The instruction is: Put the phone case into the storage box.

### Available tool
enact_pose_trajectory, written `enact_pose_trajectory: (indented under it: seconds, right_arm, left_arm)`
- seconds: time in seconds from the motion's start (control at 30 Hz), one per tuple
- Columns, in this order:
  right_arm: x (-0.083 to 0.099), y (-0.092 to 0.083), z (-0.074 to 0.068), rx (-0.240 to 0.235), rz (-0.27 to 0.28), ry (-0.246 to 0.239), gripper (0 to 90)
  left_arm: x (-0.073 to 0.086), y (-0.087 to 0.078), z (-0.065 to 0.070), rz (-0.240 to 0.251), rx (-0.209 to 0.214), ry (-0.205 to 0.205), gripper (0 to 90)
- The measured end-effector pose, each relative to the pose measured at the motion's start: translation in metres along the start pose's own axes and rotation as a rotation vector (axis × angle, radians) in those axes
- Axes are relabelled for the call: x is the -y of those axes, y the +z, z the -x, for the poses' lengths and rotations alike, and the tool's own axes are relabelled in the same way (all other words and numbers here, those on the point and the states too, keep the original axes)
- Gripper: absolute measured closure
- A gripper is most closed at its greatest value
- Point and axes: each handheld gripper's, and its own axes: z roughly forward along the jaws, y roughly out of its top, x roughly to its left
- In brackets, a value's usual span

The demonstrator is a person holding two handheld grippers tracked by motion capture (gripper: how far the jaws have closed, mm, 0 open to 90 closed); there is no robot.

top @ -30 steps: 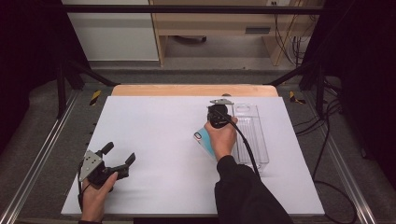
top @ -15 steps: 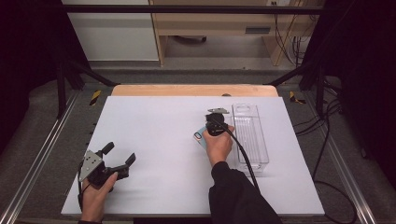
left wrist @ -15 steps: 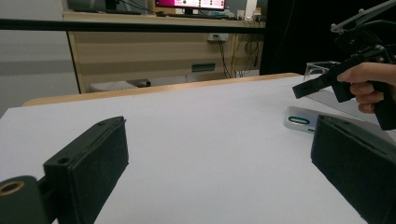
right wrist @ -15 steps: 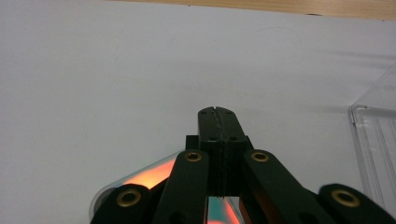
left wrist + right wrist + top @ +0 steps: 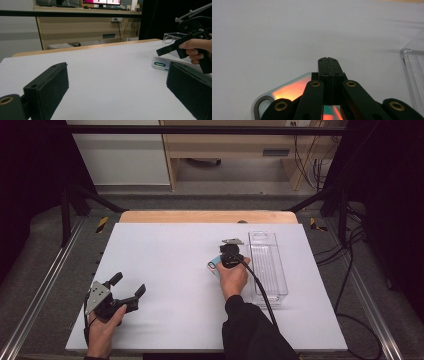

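Note:
A light blue phone case with a shiny, iridescent face lies flat on the white table, just left of a clear plastic tray. My right gripper hovers low over the case, jaws pressed together with nothing between them. From the left gripper view the right gripper sits just above the case; I cannot tell if it touches. My left gripper rests at the table's near left, open and empty.
The long clear tray stands at the right of the white sheet, close to my right hand. A cable trails from the right gripper over the tray's near end. Metal frame rails run along both sides of the table.
My right hand has sunk with its shut gripper down over the phone case. The left gripper has stayed where it was.

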Motion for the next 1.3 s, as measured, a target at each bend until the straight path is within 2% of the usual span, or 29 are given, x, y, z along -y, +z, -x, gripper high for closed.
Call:
enact_pose_trajectory:
  seconds: [0.27, 0.4, 0.67, 0.83, 1.1, 1.3]
  right_arm:
    - [-0.0001, 0.0023, 0.0026, 0.02, -0.014, 0.008, 90.0]
    - [0.0003, 0.0028, 0.005, 0.02, -0.04, 0.02, 90.0]
    - [0.0, 0.0031, 0.0048, 0.019, -0.052, 0.024, 90.0]
    - [0.0008, 0.0053, 0.0086, 0.018, -0.087, 0.035, 90.0]
    - [0.0004, 0.005, 0.0087, 0.019, -0.096, 0.032, 90.0]
    - [0.0016, 0.0036, 0.0092, 0.014, -0.095, 0.05, 90.0]
  left_arm:
    - [-0.0004, -0.001, -0.0002, 0.001, -0.008, 0.004, 3.8]
    - [-0.0004, -0.0009, 0.0001, 0.001, -0.008, 0.003, 3.8]
    - [-0.0002, 0.0001, 0.0021, -0.005, -0.006, 0.012, 3.8]
    - [0.0001, 0.0009, 0.0029, -0.01, -0.006, 0.017, 3.9]
    - [-0.0002, 0.0025, 0.006, -0.01, 0.0, 0.022, 3.9]
    - [-0.0004, 0.0013, 0.005, -0.007, -0.001, 0.013, 3.9]
